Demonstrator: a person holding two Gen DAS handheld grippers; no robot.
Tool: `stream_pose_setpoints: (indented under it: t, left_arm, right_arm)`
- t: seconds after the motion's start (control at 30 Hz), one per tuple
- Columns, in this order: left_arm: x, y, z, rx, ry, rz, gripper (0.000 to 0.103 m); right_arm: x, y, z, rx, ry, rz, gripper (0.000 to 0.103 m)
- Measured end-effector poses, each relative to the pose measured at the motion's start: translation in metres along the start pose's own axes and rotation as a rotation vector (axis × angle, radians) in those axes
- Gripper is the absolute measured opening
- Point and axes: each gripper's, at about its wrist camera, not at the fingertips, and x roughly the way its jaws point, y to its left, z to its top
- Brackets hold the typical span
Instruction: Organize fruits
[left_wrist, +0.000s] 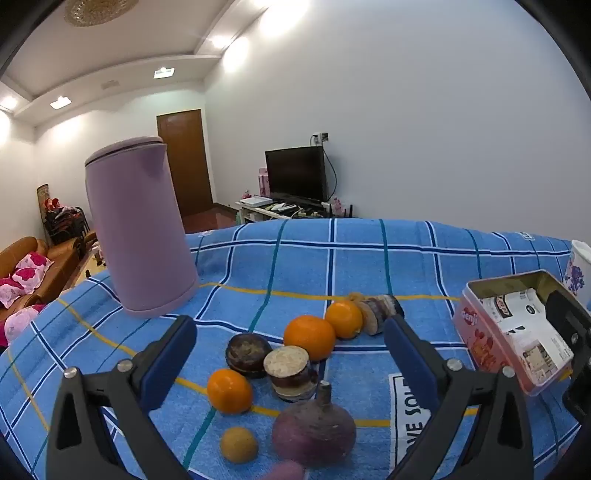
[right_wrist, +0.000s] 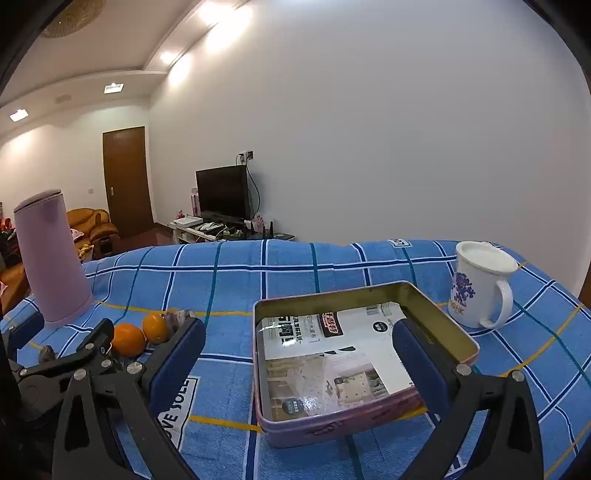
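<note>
Three oranges (left_wrist: 309, 336), a small yellow fruit (left_wrist: 239, 444), dark round fruits (left_wrist: 248, 354) and a purple bulb (left_wrist: 314, 432) lie clustered mid-worktop. The open tin (right_wrist: 436, 314), paper-lined, sits toward the right edge.

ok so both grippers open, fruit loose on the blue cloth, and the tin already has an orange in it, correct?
Not quite. The tin holds no fruit, only printed paper lining its bottom, as the right wrist view shows. The oranges lie on the blue cloth. The left gripper and right gripper are open.
</note>
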Motion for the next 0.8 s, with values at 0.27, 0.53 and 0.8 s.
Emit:
stream_pose_setpoints:
  t: [0.27, 0.53, 0.8]
  left_arm:
    - [0.005, 0.010, -0.004, -0.046, 0.043, -0.090, 0.103]
    - [0.000, 0.003, -0.003, -0.031, 0.040, -0.079, 0.103]
    - [-0.001, 0.004, -0.002, -0.024, 0.047, -0.076, 0.103]
  right_arm:
    - [0.001, 0.001, 0.000, -0.012, 0.017, -0.009, 0.102]
    - [0.004, 0.001, 0.001, -0.007, 0.035, -0.002, 0.102]
    - [0.004, 0.004, -0.002, -0.015, 0.036, -0.005, 0.102]
